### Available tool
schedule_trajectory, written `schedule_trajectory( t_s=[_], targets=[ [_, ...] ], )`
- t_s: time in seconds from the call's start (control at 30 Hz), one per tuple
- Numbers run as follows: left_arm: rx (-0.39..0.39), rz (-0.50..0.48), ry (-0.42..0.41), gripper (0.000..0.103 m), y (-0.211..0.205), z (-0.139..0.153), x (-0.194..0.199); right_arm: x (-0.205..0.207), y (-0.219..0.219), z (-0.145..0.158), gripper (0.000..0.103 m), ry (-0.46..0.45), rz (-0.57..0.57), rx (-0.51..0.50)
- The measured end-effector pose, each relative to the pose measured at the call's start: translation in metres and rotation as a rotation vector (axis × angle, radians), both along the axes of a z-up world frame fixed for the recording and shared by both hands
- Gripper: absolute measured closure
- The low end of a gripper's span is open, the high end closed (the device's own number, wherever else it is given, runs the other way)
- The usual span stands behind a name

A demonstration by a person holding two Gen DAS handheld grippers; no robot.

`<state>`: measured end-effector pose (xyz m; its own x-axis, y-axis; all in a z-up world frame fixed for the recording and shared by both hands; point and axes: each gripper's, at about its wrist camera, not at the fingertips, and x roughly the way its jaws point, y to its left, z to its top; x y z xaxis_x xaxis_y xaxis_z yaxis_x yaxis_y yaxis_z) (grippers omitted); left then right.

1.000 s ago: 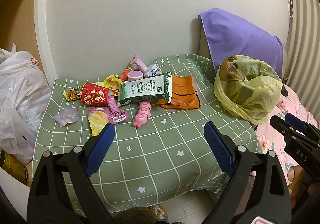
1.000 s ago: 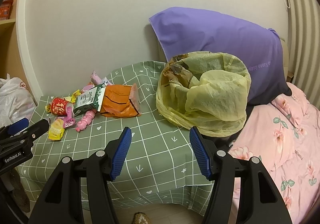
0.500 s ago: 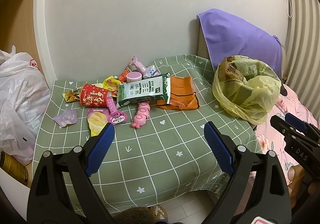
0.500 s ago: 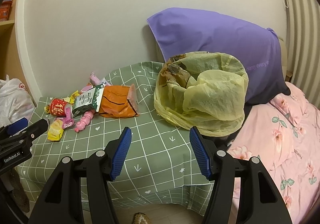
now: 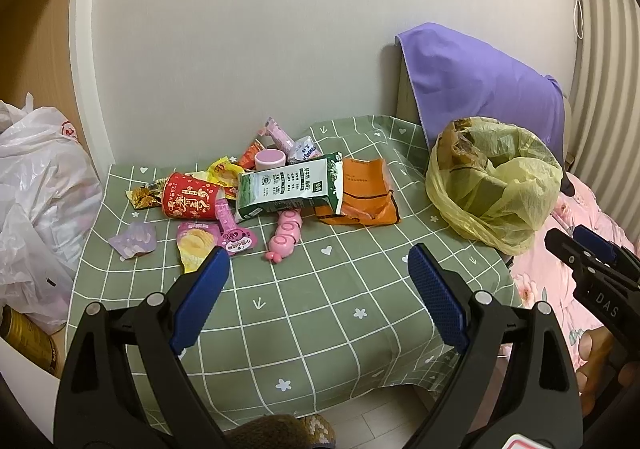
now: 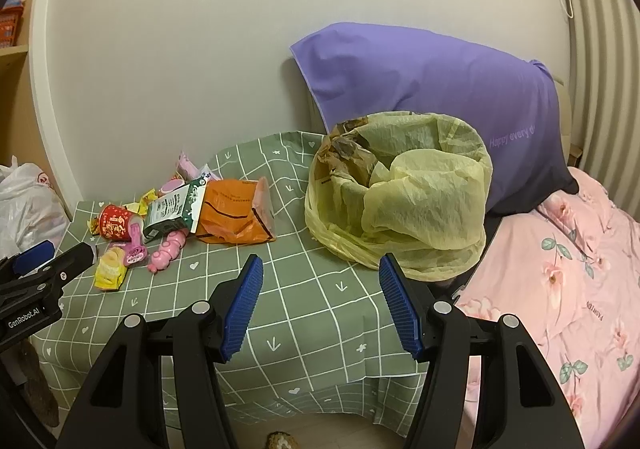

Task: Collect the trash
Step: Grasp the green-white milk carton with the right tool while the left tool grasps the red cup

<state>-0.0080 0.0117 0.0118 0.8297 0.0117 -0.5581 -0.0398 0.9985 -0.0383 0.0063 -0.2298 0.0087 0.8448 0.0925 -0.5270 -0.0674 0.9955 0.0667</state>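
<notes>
Slightly nearer now: jumbled trash pile (image 5: pixel 256 189), crumpled and colourful; both tools wide, empty.

My left gripper (image 5: pixel 318 297) and right gripper (image 6: pixel 320 303) are black plastic, silver-screwed, with ribbed blue pads (image 5: pixel 200 301).

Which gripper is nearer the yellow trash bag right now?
The right. The right gripper hangs open just in front of the yellow trash bag, off the table's near edge. The left gripper, also open, faces the litter pile, with the bag off to its right.
</notes>
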Motion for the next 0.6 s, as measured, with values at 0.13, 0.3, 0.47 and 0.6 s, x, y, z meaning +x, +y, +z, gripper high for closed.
schedule_trajectory(
  t_s=[0.13, 0.3, 0.47, 0.6],
  targets=[
    [-0.004, 0.003, -0.003, 0.017, 0.004, 0.001, 0.001, 0.003, 0.001, 0.001, 0.046, 0.000, 0.001, -0.001],
    [0.018, 0.001, -0.032, 0.017, 0.012, 0.003, 0.008, 0.010, 0.006, 0.003, 0.046, 0.003, 0.011, -0.012],
    [-0.004, 0.020, -0.047, 0.017, 0.047, 0.005, 0.036, 0.036, 0.019, 0.003, 0.046, 0.020, 0.058, -0.020],
    [-0.018, 0.055, -0.020, 0.017, 0.087, -0.002, 0.064, 0.072, 0.037, -0.002, 0.046, 0.035, 0.101, -0.015]
  ],
)
